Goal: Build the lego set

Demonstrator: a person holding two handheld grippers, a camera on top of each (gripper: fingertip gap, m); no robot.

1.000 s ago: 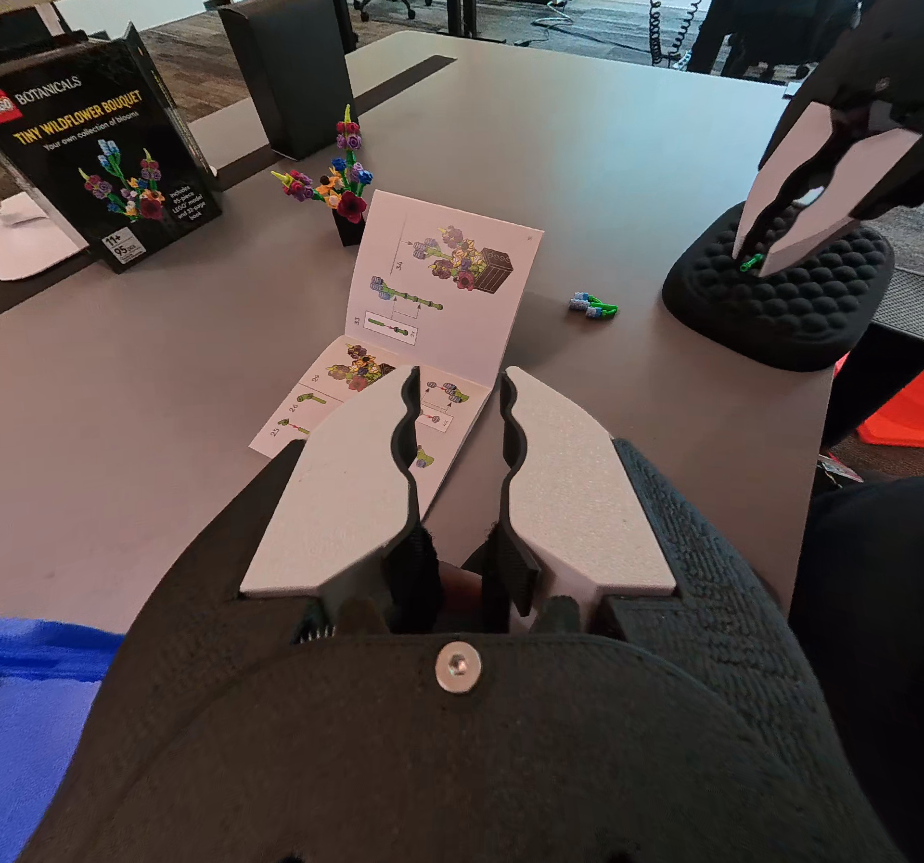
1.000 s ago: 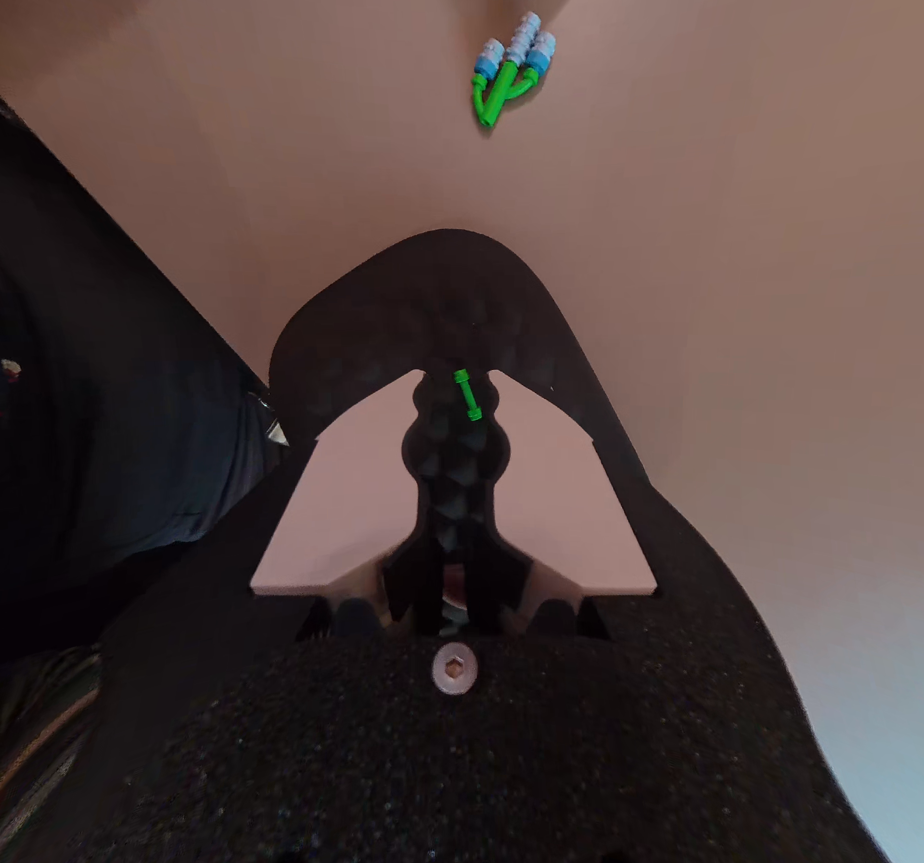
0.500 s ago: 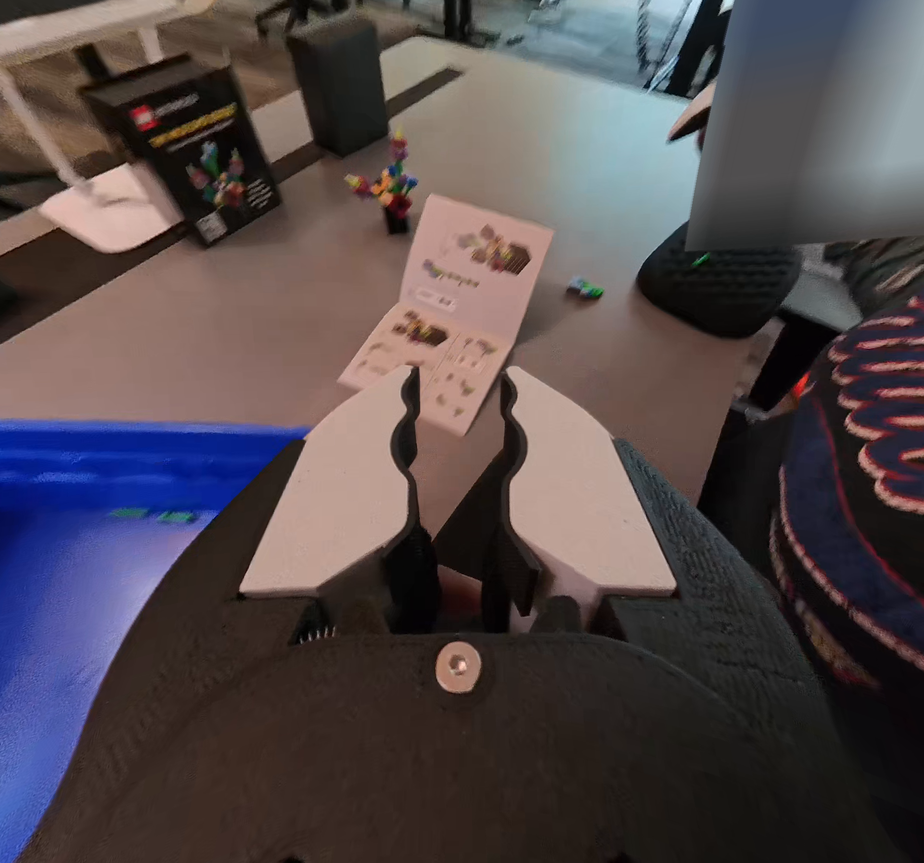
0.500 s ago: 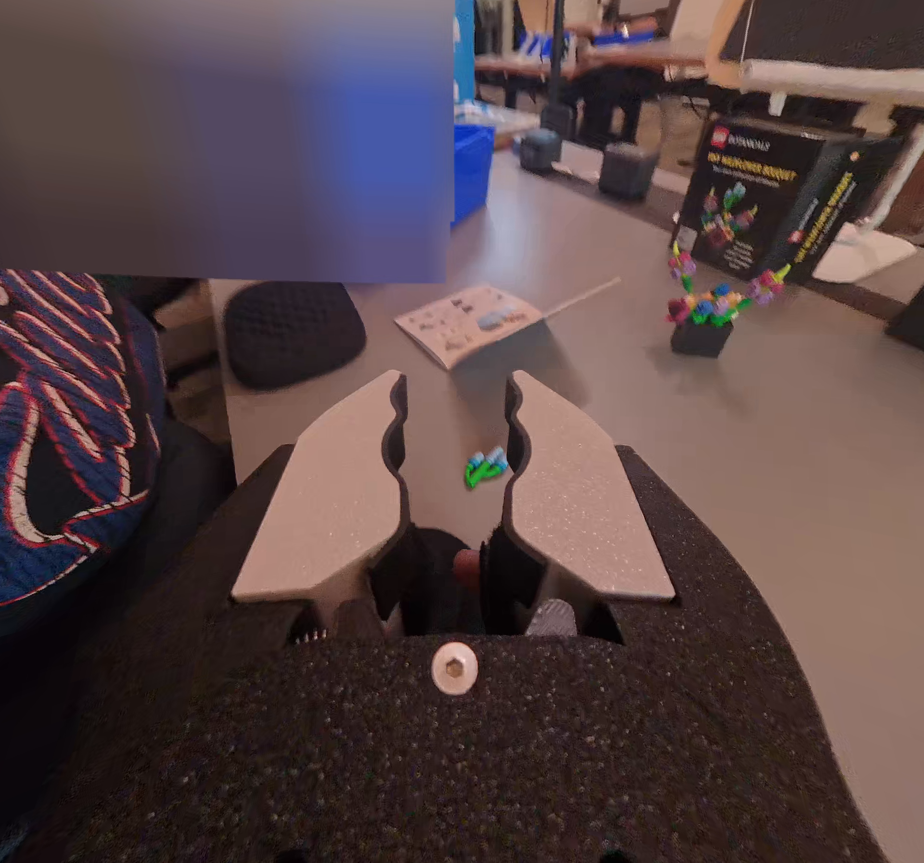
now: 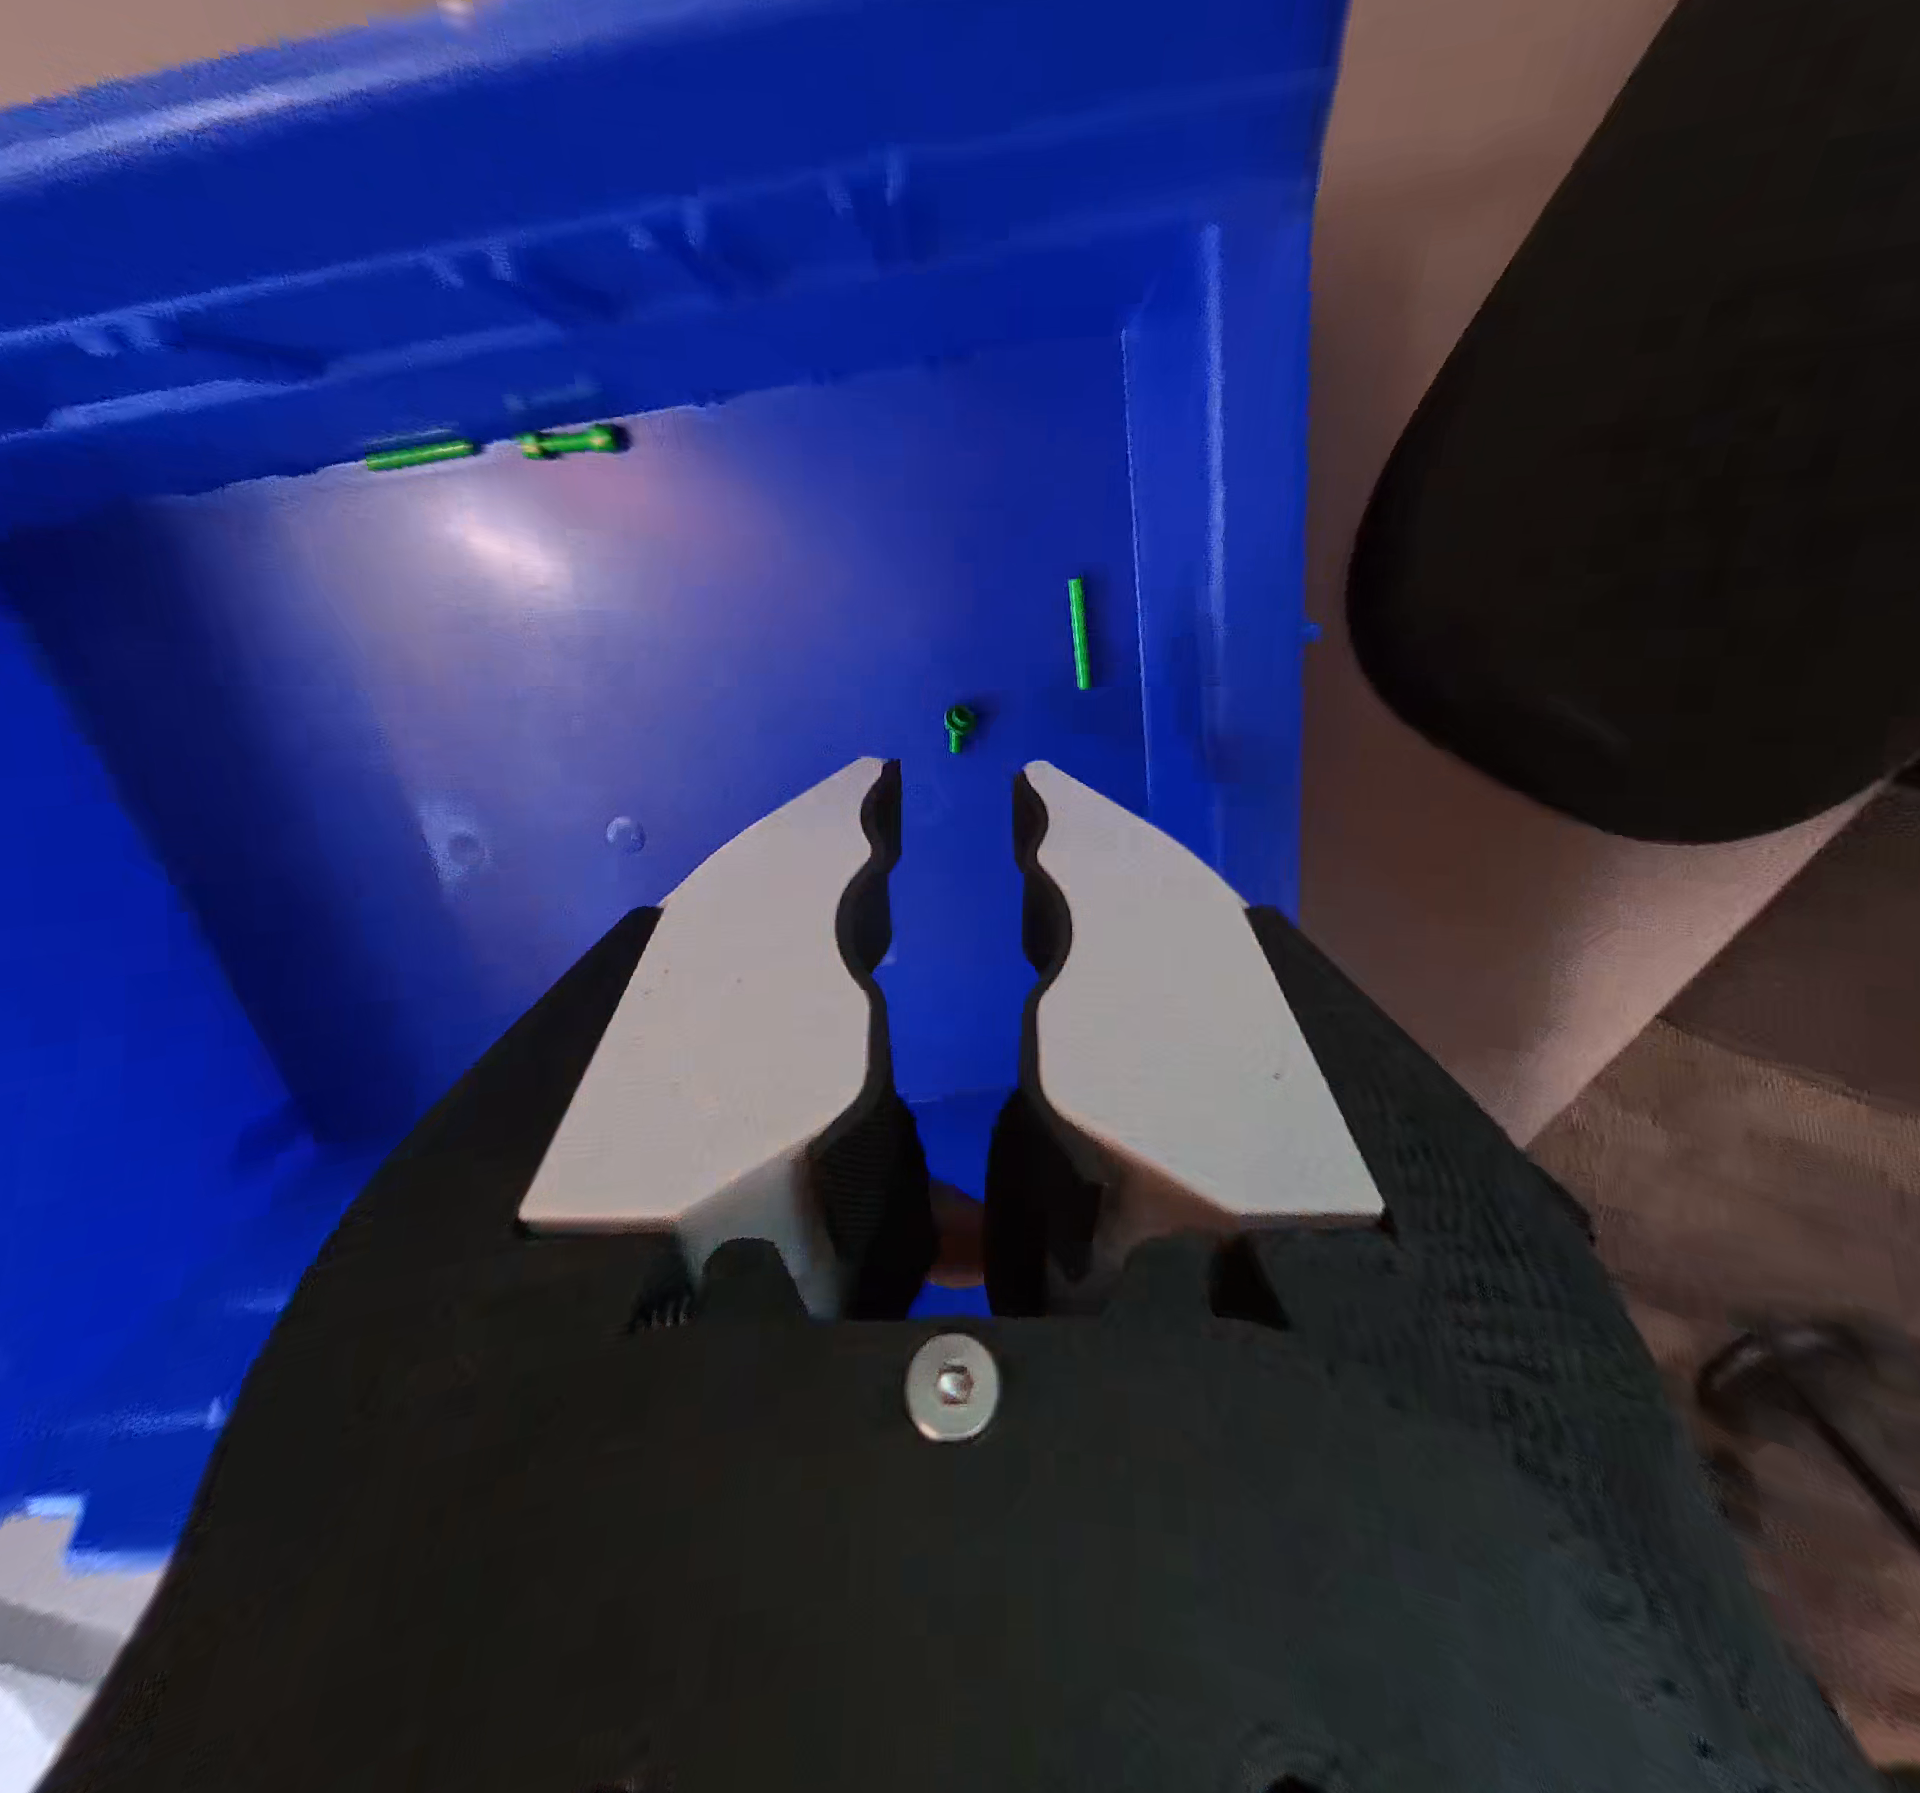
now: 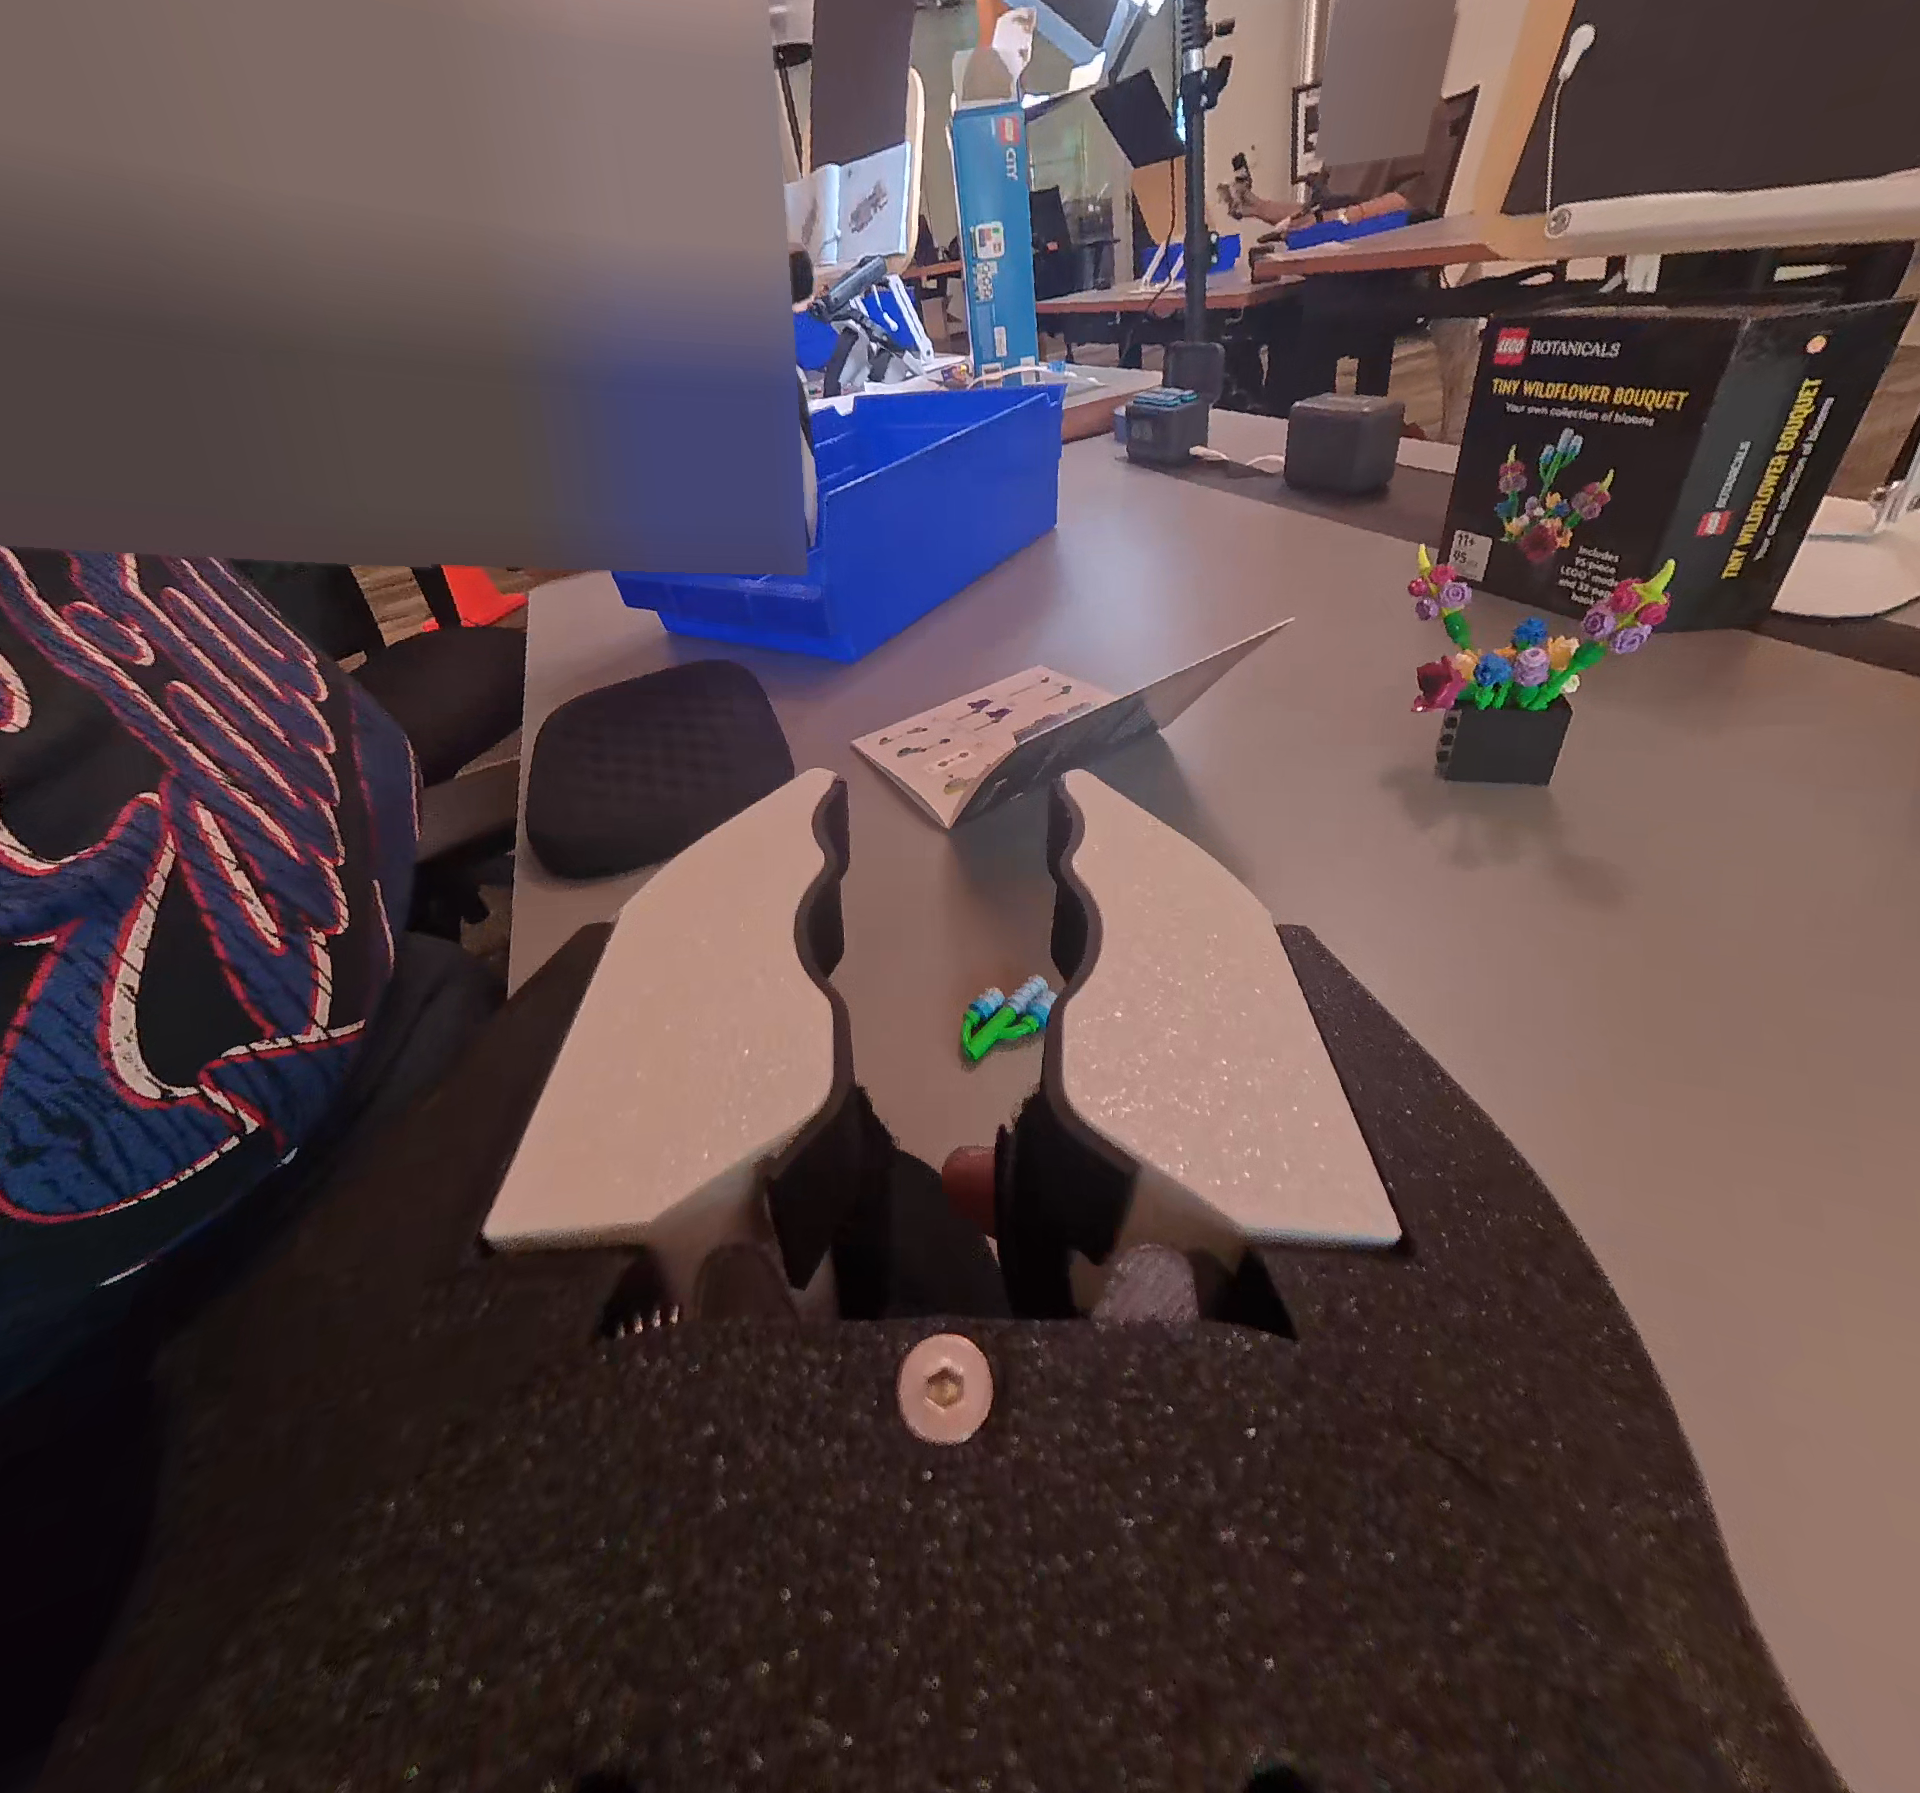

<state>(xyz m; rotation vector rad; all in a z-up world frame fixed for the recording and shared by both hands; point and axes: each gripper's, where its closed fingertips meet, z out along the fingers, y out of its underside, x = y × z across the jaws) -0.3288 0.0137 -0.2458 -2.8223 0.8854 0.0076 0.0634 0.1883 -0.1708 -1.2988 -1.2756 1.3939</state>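
Just beyond the parted left gripper lies a small green piece.

Left gripper has swung off the table w/ the booklet and now points down into the blue bin, jaws apart; a small green peg lies just ahead of its tips, a thin green rod ahead-right, prob. two more green bits far ahead-left (blurred). Right gripper has lifted off the black pad, now level, jaws wider, pad ahead-left.
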